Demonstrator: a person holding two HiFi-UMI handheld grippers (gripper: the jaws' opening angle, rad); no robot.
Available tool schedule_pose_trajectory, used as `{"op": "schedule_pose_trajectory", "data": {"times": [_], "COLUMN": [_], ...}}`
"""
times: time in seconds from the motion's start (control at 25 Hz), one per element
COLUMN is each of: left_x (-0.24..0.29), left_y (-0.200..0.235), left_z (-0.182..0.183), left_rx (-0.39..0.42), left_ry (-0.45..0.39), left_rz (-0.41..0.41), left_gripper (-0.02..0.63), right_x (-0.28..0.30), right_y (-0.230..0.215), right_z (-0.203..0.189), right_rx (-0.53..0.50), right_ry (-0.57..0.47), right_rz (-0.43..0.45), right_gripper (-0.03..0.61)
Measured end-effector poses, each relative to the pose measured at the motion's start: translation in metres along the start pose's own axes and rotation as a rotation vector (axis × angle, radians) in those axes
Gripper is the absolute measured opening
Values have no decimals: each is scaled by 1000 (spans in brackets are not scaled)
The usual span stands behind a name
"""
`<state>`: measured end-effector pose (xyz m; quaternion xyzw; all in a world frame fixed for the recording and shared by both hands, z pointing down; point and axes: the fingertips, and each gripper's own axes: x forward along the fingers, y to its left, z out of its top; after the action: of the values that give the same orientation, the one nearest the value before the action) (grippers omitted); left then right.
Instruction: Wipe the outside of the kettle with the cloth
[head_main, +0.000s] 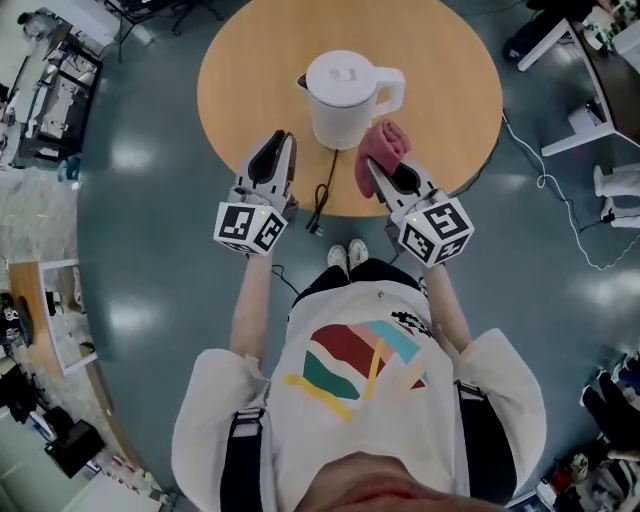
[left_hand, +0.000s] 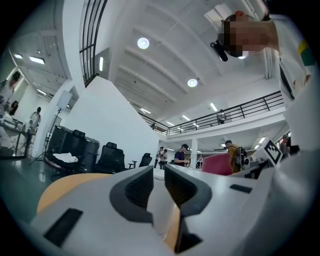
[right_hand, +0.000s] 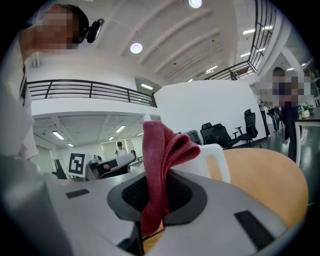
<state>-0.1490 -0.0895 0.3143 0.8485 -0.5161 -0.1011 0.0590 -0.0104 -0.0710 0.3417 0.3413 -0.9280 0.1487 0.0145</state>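
A white electric kettle (head_main: 345, 95) with its handle to the right stands on the round wooden table (head_main: 250, 60). My right gripper (head_main: 378, 170) is shut on a red cloth (head_main: 383, 150), which bunches up just right of the kettle's base, close to the handle. In the right gripper view the cloth (right_hand: 162, 145) hangs pinched between the pads, with the kettle's handle (right_hand: 217, 160) right behind it. My left gripper (head_main: 280, 140) hovers over the table's front edge, left of the kettle and apart from it. Its jaws stand a little open with nothing between them (left_hand: 159, 172).
The kettle's black power cord (head_main: 322, 200) runs from its base over the table's front edge and down to the floor. The person's shoes (head_main: 347, 256) are at that edge. Desks and gear line the left side (head_main: 40, 90), and white desk frames (head_main: 585, 120) stand at the right.
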Motion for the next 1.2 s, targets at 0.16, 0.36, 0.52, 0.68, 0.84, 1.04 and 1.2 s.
{"op": "schedule_pose_trajectory", "data": {"times": [0.16, 0.36, 0.52, 0.68, 0.84, 1.04, 1.2], "left_x": [33, 60, 82, 105, 119, 126, 131], "left_y": [11, 41, 60, 73, 70, 68, 62], "left_z": [-6, -9, -17, -14, -14, -19, -26], "left_rx": [84, 162, 148, 123, 119, 148, 170], "left_ry": [-32, 42, 132, 146, 177, 190, 192], "left_rz": [-141, -251, -363, -415, -448, -443, -445], "left_gripper": [201, 215, 233, 232, 227, 118, 43], "right_x": [12, 19, 25, 48, 80, 120, 144], "right_y": [-21, -23, -25, -10, 15, 23, 15], "right_z": [-17, -13, -10, -18, -24, -18, -30], "right_rx": [0, 0, -6, -54, -122, -199, -232], "right_ry": [30, 20, 15, 26, 42, 48, 77], "right_rz": [-27, -39, -82, -106, -85, -87, -100], "right_gripper": [46, 48, 47, 48, 46, 48, 46]}}
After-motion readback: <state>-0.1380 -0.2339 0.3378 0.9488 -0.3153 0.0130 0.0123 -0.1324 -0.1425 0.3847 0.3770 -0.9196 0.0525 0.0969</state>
